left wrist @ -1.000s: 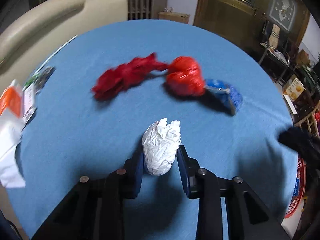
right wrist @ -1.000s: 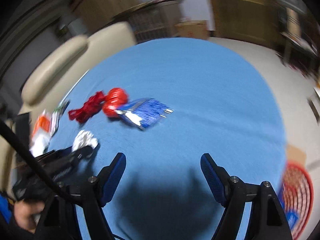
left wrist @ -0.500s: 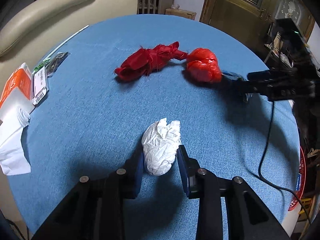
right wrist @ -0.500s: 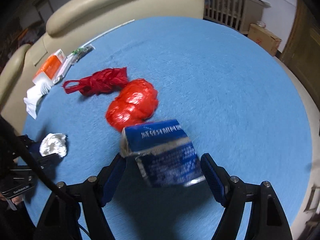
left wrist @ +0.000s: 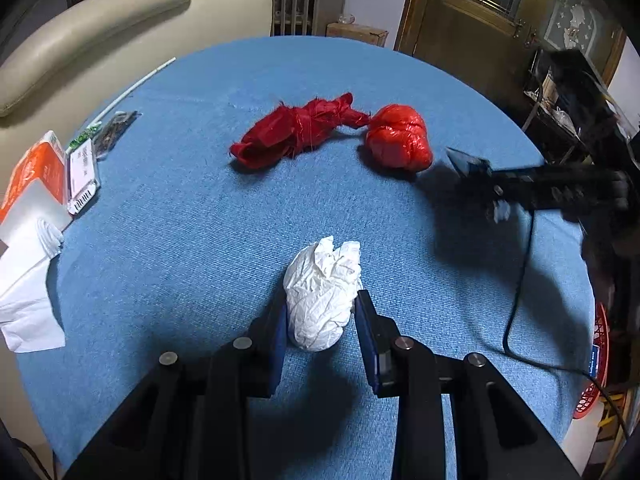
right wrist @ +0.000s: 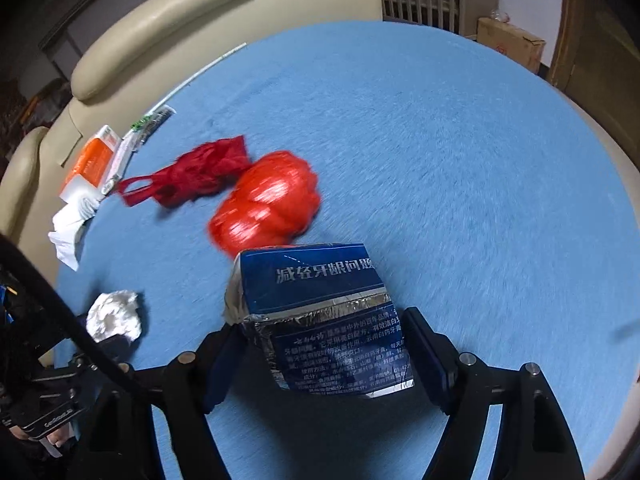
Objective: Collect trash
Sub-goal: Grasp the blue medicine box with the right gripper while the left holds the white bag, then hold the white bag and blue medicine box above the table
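Two handheld grippers work a round surface [left wrist: 200,220] draped in blue cloth, clearing litter piece by piece. The left gripper [left wrist: 322,320] has its fingers [left wrist: 280,332] drawn narrow against a crumpled white paper wad [left wrist: 322,300], which sits on the cloth nearer the person than the orange-red plastic bundle [left wrist: 400,142], apparently ready to be lifted away. The right gripper [right wrist: 320,344] straddles a flattened blue toothpaste box [right wrist: 320,312] lying just on the near side of that same bundle; its fingers [right wrist: 428,352] stand fairly wide at the box's flanks, and whether the pads already press on the card cannot be told. Just beyond the bundle lies a knotted dark-red bag [left wrist: 296,132], not yet collected. Well to the bundle's left, at the surface's edge, an orange packet [left wrist: 36,172] and loose white tissue [left wrist: 28,292] lie together, seemingly set aside.
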A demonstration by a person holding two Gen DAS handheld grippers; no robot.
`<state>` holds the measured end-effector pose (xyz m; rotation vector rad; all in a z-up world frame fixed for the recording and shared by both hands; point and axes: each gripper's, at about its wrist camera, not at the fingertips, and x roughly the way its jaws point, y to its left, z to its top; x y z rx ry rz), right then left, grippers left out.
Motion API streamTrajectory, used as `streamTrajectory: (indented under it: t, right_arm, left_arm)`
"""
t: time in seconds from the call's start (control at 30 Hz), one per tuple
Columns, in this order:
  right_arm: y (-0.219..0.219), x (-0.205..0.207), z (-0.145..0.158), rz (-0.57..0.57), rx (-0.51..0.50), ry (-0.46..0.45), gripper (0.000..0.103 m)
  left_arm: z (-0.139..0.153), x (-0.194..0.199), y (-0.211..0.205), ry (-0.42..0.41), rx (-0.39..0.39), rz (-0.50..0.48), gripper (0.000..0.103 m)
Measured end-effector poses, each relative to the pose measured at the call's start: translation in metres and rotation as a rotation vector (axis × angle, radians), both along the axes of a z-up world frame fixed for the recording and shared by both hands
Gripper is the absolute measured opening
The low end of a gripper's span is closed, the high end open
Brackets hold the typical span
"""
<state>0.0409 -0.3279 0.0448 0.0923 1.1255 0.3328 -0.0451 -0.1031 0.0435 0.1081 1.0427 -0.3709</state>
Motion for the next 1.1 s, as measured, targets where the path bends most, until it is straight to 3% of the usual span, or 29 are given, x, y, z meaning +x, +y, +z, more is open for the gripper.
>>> streamTrajectory:
  t: [0.3, 0.53, 1.1]
  right_arm:
    - [0.004, -0.090, 0.018, -0.179, 0.069, -0.064, 0.078]
    - [0.013, -0.140, 0.019, -0.238, 0.093, -0.082, 0.079]
    - [0.023, -0.182, 0.037, -0.278, 0.167, -0.154, 0.079]
  left_arm:
    - [0.013, -0.022, 0.002, -0.042, 0.000, -0.005, 0.034]
    - [0.015, -0.044, 0.016, -0.060, -0.003, 0.025, 0.034]
    - [0.028, -0.063, 0.011, -0.104, 0.050, 0.029, 0.034]
